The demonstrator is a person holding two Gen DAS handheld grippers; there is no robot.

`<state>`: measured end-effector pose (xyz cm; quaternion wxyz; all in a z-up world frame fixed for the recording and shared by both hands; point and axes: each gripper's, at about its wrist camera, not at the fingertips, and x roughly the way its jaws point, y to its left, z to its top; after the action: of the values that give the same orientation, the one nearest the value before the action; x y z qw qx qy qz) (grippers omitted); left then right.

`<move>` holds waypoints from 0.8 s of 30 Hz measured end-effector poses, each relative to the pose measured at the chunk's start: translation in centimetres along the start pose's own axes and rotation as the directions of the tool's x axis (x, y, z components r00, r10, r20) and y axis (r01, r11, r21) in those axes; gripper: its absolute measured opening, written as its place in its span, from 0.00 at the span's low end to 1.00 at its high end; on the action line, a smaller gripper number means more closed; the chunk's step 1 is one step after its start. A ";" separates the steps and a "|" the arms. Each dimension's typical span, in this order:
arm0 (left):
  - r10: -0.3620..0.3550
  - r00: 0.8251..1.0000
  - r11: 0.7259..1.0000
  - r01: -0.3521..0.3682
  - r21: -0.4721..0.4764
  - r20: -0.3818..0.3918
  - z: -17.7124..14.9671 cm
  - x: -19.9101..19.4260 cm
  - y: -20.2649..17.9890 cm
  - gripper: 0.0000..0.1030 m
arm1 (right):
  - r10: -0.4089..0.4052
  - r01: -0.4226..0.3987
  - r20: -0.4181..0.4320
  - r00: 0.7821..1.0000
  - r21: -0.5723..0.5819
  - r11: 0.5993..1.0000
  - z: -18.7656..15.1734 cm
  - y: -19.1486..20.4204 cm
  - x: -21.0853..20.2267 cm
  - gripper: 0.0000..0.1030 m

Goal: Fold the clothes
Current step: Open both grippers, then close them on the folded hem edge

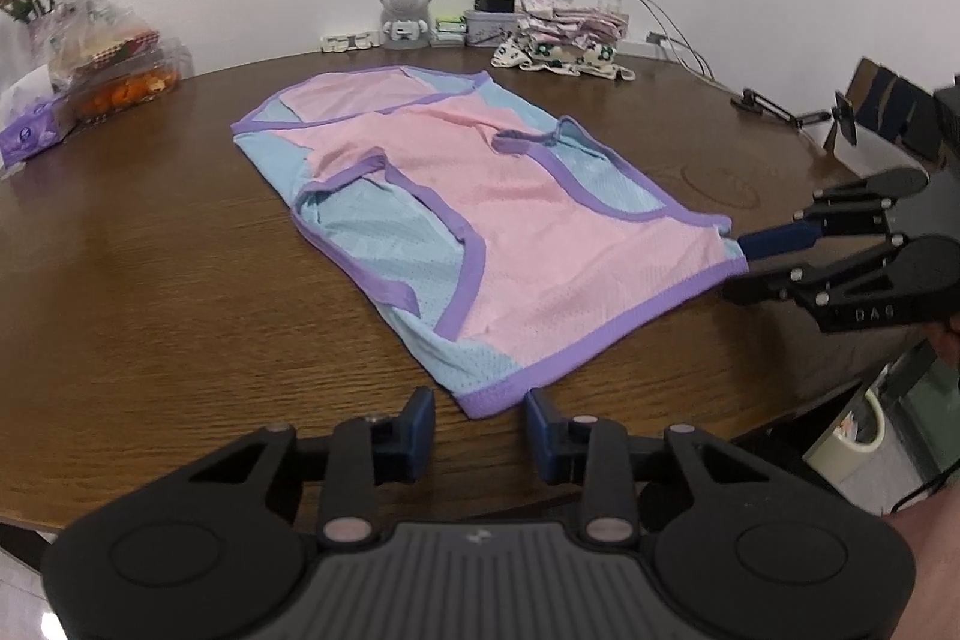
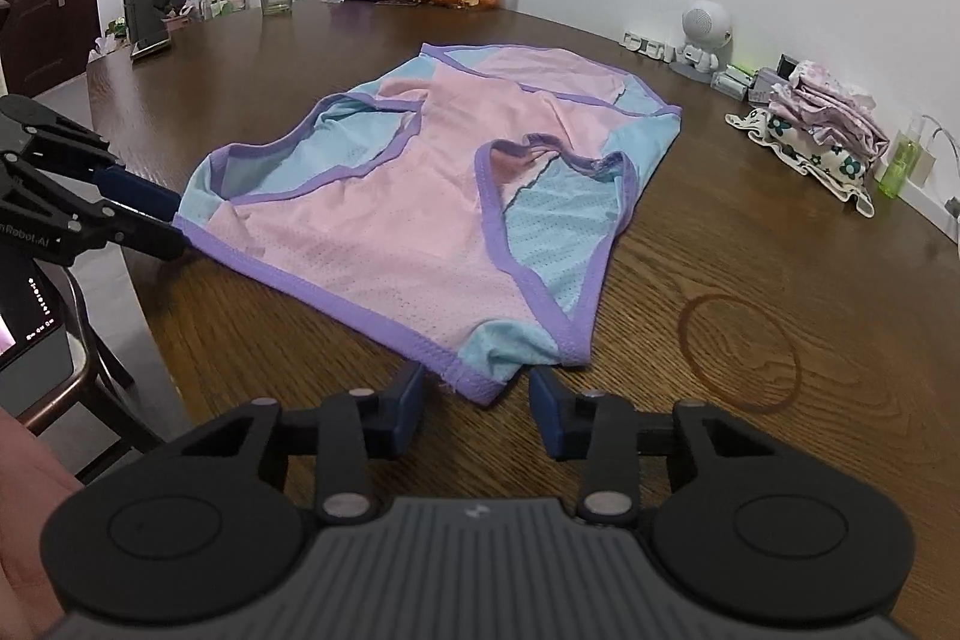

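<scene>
Currently:
garment: pink-and-blue mesh vest with purple trim (image 1: 480,220), flat on brown wooden table (image 1: 150,280), armholes rumpled
left gripper (image 1: 479,415): jaws apart, straddling near hem corner
right gripper (image 2: 477,388): jaws apart, at opposite hem corner

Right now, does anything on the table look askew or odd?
The pink-and-blue top lies unevenly, its armhole trim curled up. A faint ring stain marks the wood beside it. Nothing spilled or damaged.

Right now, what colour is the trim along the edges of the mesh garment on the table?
Purple trim, bordering pink and light-blue mesh panels; clearest in the right wrist view.
</scene>
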<state>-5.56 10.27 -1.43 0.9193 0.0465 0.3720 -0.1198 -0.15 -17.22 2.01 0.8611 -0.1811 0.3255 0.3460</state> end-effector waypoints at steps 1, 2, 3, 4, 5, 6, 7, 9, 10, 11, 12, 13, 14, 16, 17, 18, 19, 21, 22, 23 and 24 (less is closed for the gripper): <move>0.002 1.000 1.000 -0.002 0.012 -0.003 -0.1 0.0 -0.1 0.31 | -0.001 0.001 -0.001 1.000 0.002 1.000 0.0 -0.1 -0.1 0.35; 0.004 1.000 1.000 -0.004 0.024 -0.006 -0.2 0.0 -0.2 0.31 | -0.003 0.003 -0.001 1.000 0.003 1.000 -0.1 -0.1 -0.2 0.35; 0.012 1.000 0.999 -0.012 0.037 -0.007 -0.2 0.0 -0.3 0.31 | -0.003 0.003 -0.003 1.000 0.003 1.000 -0.1 -0.1 -0.2 0.35; 0.025 1.000 0.998 -0.025 0.050 -0.007 -0.2 0.1 -0.5 0.31 | -0.005 0.005 -0.003 1.000 0.001 1.000 -0.1 -0.1 -0.2 0.35; 0.036 0.999 0.998 -0.036 0.060 -0.005 -0.1 0.3 -0.5 0.31 | -0.006 0.006 -0.003 1.000 -0.002 1.000 -0.1 -0.1 -0.2 0.35; 0.045 0.999 0.997 -0.045 0.070 -0.002 0.0 0.4 -0.6 0.31 | -0.008 0.008 -0.003 1.000 -0.005 1.000 -0.1 -0.1 -0.2 0.35; 0.056 0.998 0.995 -0.056 0.083 0.003 0.1 0.5 -0.7 0.31 | -0.011 0.011 -0.002 1.000 -0.011 1.000 0.0 -0.1 -0.1 0.34; 0.078 0.997 0.990 -0.079 0.114 0.015 0.2 0.7 -1.0 0.22 | -0.014 0.014 -0.001 1.000 -0.020 1.000 0.1 0.1 0.0 0.29; 0.087 0.996 0.988 -0.089 0.127 0.021 0.3 0.7 -1.2 0.17 | -0.015 0.015 -0.001 1.000 -0.024 1.000 0.1 0.2 0.1 0.23; 0.095 0.995 0.986 -0.098 0.137 0.025 0.3 0.8 -1.3 0.08 | -0.016 0.016 0.001 1.000 -0.025 1.000 0.1 0.2 0.1 0.17; 0.104 0.994 0.984 -0.107 0.144 0.031 0.2 0.9 -1.4 0.07 | -0.020 0.020 0.005 1.000 -0.021 1.000 0.1 0.2 0.2 0.16; 0.115 0.992 0.981 -0.120 0.150 0.042 0.2 0.9 -1.5 0.07 | -0.024 0.024 0.011 1.000 -0.015 1.000 0.1 0.1 0.2 0.13; 0.127 0.990 0.979 -0.134 0.153 0.056 0.1 0.9 -1.6 0.03 | -0.024 0.024 0.018 1.000 -0.003 1.000 0.1 0.0 0.1 0.09; 0.145 0.986 0.976 -0.157 0.153 0.084 0.1 0.8 -1.7 0.03 | -0.019 0.018 0.038 0.999 0.027 0.999 0.2 -0.3 -0.1 0.08; 0.152 0.984 0.975 -0.164 0.148 0.093 0.1 0.7 -1.6 0.03 | -0.020 0.018 0.049 0.999 0.036 0.999 0.3 -0.4 -0.2 0.07; 0.155 0.983 0.976 -0.167 0.139 0.098 0.1 0.7 -1.5 0.03 | -0.020 0.017 0.057 0.998 0.041 0.999 0.4 -0.4 -0.4 0.06; 0.155 0.983 0.976 -0.168 0.136 0.099 0.2 0.8 -1.3 0.03 | -0.019 0.016 0.063 0.998 0.044 0.999 0.6 -0.4 -0.5 0.05; 0.158 0.982 0.975 -0.171 0.139 0.100 0.2 0.8 -1.3 0.03 | -0.019 0.016 0.071 0.997 0.042 0.999 0.8 -0.2 -0.7 0.05; 0.160 0.982 0.975 -0.173 0.140 0.100 0.2 0.8 -1.3 0.03 | -0.020 0.017 0.075 0.997 0.039 0.999 1.0 -0.2 -0.8 0.05; 0.165 0.981 0.974 -0.178 0.138 0.101 0.1 0.8 -1.3 0.04 | -0.021 0.019 0.078 0.997 0.036 0.999 1.1 -0.1 -0.8 0.05; 0.170 0.980 0.974 -0.182 0.136 0.100 0.1 0.8 -1.3 0.05 | -0.022 0.020 0.079 0.997 0.037 0.999 1.1 -0.1 -0.9 0.05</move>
<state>-5.25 8.81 -1.92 0.9360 0.1402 0.3161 -0.0662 -0.12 -17.11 3.38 0.8801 -0.1552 0.2950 0.3380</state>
